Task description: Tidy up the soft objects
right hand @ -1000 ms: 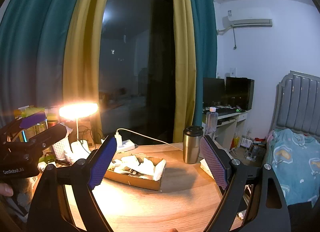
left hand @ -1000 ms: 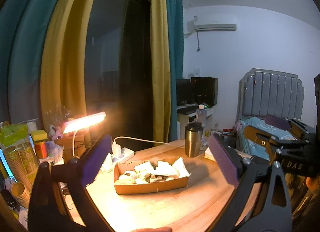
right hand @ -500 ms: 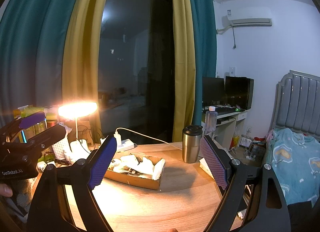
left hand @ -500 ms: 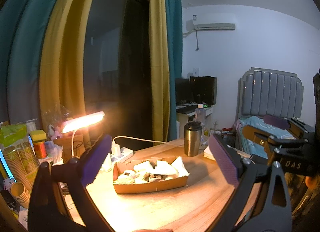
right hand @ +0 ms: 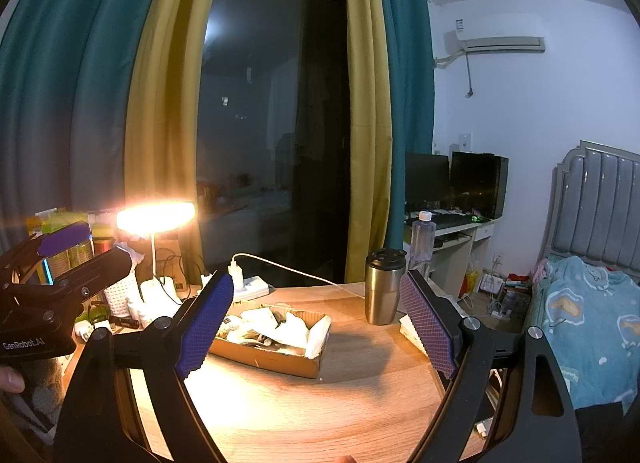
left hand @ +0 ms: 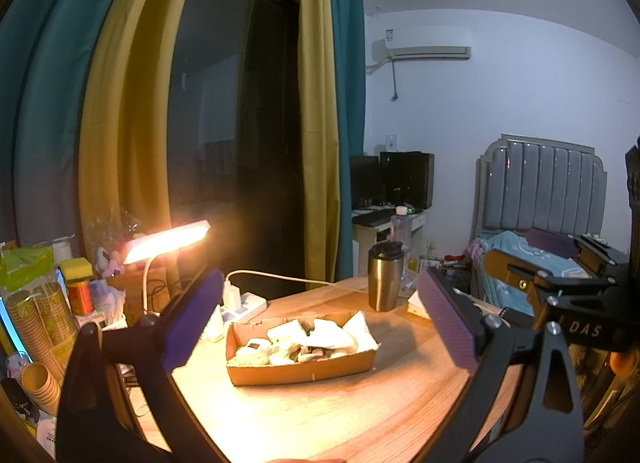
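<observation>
A shallow cardboard box point(left hand: 300, 371) point(right hand: 272, 357) sits on the round wooden table point(left hand: 340, 419) point(right hand: 320, 415), filled with several crumpled white soft pieces point(left hand: 316, 337) point(right hand: 288, 327). My left gripper point(left hand: 320, 315) hovers over the table's near edge, open wide, purple pads apart with nothing between them. My right gripper point(right hand: 316, 319) is likewise open and empty, held short of the box. Each gripper shows at the edge of the other's view: the right one point(left hand: 560, 275) and the left one point(right hand: 76, 259).
A steel tumbler point(left hand: 385, 275) point(right hand: 383, 286) stands behind the box, a water bottle point(right hand: 422, 241) beyond it. A lit desk lamp point(left hand: 168, 241) point(right hand: 156, 217), power strip with cable point(left hand: 244, 303), paper cups point(left hand: 36, 323) and clutter crowd the left. A bed point(right hand: 592, 315) lies at right.
</observation>
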A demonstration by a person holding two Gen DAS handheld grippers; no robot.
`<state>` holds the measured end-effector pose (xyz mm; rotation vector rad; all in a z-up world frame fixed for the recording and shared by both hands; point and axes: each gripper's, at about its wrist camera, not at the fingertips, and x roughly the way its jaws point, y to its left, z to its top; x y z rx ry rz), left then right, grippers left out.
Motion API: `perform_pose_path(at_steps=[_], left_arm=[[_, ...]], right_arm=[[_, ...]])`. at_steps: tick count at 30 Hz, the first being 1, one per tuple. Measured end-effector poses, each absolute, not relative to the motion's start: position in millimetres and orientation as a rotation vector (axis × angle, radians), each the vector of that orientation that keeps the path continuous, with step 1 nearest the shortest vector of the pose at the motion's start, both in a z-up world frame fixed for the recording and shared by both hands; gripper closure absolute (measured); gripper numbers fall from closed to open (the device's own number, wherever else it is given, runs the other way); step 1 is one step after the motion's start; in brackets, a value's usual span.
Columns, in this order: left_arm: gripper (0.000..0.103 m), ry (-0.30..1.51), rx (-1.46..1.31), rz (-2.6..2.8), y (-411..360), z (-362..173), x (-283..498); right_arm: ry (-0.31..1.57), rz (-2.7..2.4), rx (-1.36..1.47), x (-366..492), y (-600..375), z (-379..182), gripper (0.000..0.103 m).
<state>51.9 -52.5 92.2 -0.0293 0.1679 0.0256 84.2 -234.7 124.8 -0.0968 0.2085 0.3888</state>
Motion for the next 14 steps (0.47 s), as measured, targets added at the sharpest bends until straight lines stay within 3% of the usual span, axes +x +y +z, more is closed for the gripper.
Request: perform_pose_path(at_steps=[14], left_arm=[[0.004, 0.169, -0.025, 0.026, -52.8, 88.5, 54.3]], right_arm=[[0.210, 0.389, -0.100, 84.9, -234.0, 124.6, 0.015]])
